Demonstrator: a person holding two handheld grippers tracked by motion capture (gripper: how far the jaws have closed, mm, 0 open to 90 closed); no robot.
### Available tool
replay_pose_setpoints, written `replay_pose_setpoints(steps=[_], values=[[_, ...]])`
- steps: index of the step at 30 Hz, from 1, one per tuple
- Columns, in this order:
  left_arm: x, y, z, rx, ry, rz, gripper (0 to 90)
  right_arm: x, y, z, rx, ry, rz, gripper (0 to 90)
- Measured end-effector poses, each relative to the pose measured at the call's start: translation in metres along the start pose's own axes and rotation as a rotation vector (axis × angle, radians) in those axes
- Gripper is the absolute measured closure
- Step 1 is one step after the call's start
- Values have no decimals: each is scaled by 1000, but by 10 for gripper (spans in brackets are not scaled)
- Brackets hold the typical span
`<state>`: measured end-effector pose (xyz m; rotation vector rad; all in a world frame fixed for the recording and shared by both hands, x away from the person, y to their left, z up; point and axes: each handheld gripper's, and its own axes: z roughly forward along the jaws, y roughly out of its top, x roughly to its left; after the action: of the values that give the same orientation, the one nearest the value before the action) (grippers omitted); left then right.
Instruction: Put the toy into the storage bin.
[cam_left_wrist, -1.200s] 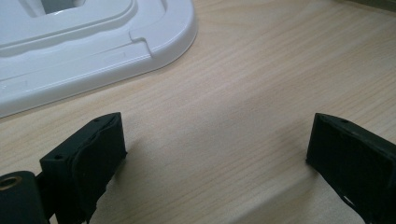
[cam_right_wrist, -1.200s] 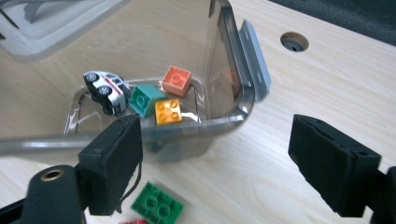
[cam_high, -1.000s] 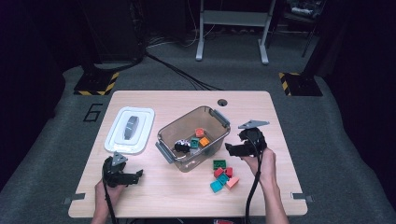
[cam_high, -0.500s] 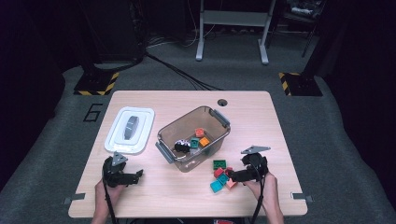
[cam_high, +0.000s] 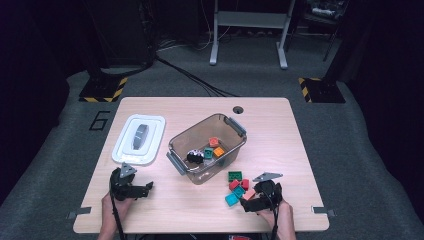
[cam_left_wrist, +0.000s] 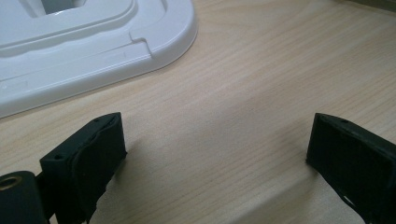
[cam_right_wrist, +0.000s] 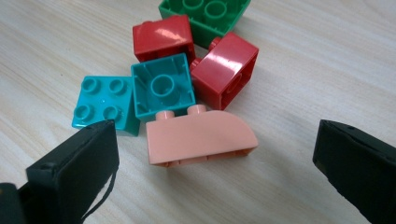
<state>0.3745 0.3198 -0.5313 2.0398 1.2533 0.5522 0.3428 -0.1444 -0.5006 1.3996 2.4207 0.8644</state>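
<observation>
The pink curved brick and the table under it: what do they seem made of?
Pink curved brick: apparently moulded plastic with a smooth satin finish, judging by its crisp studs and even colour. Table: pale wood or wood-look laminate, matte with printed-looking grain; which one is unclear.

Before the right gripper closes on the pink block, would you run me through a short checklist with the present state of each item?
1. Right gripper open: ok, jaws stand wide apart.
2. Pink block between the jaws: ok, it lies on its side just ahead of them.
3. Pink block free of neighbours: not ok, its studs reach a teal block and a red block.
4. Clear bin open to receive: ok, its white lid lies apart on the table.
5. Left gripper out of the way: ok, open near the lid.
</observation>
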Motion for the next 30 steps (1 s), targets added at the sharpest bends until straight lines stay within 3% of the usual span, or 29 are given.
replay_pose_setpoints(steps=[4, 8, 11, 12, 13, 15, 21, 23, 30], values=[[0, 0, 0, -1, 0, 0, 42, 3, -3, 2, 10, -34, -12, 94], [0, 0, 0, 0, 1, 0, 42, 2, -4, 1, 4, -34, -38, 243], [0, 0, 0, 0, 1, -1, 42, 5, -5, 0, 7, -40, -24, 311], [0, 0, 0, -1, 0, -1, 42, 6, -5, -1, 15, -32, -18, 324], [0, 0, 0, -1, 0, -1, 42, 5, -5, 0, 3, -38, -54, 330], [0, 0, 0, 0, 0, 1, 42, 8, -5, -1, 8, -41, -29, 333], [0, 0, 0, 0, 1, 0, 42, 6, -2, 1, 8, -51, -64, 415], [0, 0, 0, 0, 1, 0, 42, 8, -1, 1, 18, -56, -43, 423], [0, 0, 0, 0, -1, 0, 43, 6, 1, -2, 5, -65, -57, 427]])
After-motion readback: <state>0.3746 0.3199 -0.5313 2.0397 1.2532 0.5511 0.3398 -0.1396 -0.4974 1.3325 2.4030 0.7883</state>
